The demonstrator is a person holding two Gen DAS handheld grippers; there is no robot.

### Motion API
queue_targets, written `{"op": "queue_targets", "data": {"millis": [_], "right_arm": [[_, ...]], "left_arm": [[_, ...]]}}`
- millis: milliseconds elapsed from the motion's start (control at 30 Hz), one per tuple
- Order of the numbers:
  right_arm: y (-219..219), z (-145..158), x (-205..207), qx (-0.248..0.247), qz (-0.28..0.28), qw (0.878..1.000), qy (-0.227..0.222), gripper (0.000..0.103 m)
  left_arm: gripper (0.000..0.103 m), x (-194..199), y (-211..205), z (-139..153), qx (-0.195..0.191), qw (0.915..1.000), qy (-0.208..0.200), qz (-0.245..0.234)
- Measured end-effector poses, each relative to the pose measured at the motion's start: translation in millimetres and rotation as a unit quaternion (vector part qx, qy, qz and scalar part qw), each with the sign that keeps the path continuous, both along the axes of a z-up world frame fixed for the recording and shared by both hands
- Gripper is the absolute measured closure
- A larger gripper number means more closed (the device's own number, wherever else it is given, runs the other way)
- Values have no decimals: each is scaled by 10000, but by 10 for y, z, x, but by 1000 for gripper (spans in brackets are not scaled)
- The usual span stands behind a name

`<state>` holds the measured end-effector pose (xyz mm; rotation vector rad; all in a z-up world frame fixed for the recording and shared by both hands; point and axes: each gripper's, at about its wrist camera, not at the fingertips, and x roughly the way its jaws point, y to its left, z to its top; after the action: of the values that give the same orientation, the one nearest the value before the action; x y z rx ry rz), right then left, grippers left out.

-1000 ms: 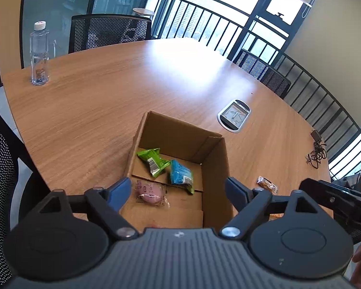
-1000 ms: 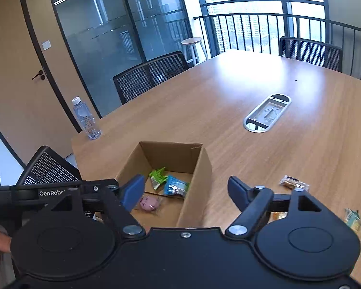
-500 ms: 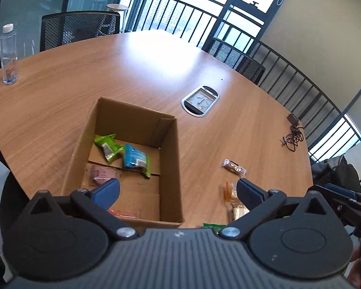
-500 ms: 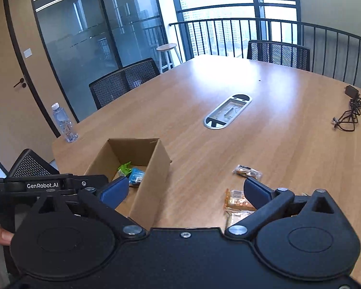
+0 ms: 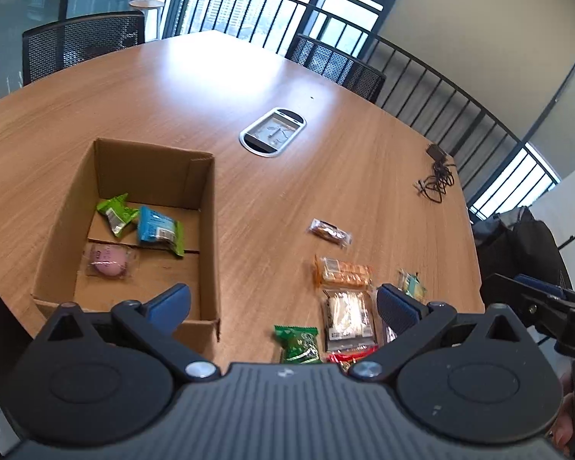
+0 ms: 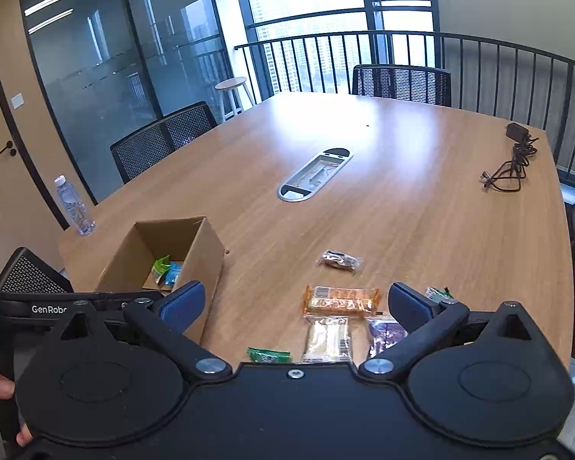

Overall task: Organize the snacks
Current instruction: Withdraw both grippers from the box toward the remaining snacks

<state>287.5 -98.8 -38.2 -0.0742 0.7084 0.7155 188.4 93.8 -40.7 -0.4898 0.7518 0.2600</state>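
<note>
Cardboard box (image 5: 207,230) on the desk (image 5: 326,161), holding three wrapped snacks: green (image 5: 117,214), blue (image 5: 159,230), pink (image 5: 107,262). Just to its right, loose on the wood: orange packet (image 5: 343,273), pale packet (image 5: 349,320), green packet (image 5: 298,343), brown one (image 5: 329,229) farther out, a few more half hidden. Roughly a third packed, most left. Left gripper (image 5: 283,303) and right gripper (image 6: 295,303) above the pile, jaws fully spread, holding nothing.
</note>
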Motion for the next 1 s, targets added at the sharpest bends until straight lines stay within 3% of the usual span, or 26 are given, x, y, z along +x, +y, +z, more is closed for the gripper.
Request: {"op": "queue_targets", "data": {"millis": [333, 733, 1000], "right_arm": [[-272, -248, 0, -125, -102, 9995, 261, 0], [-708, -670, 95, -376, -406, 9959, 712, 2], [-966, -895, 299, -557, -606, 9929, 863, 16]], "left_arm": [[0, 134, -281, -148, 47, 9983, 324, -487], [2, 242, -398, -435, 32, 9952, 645, -741], [10, 355, -456, -685, -42, 9932, 822, -818]]}}
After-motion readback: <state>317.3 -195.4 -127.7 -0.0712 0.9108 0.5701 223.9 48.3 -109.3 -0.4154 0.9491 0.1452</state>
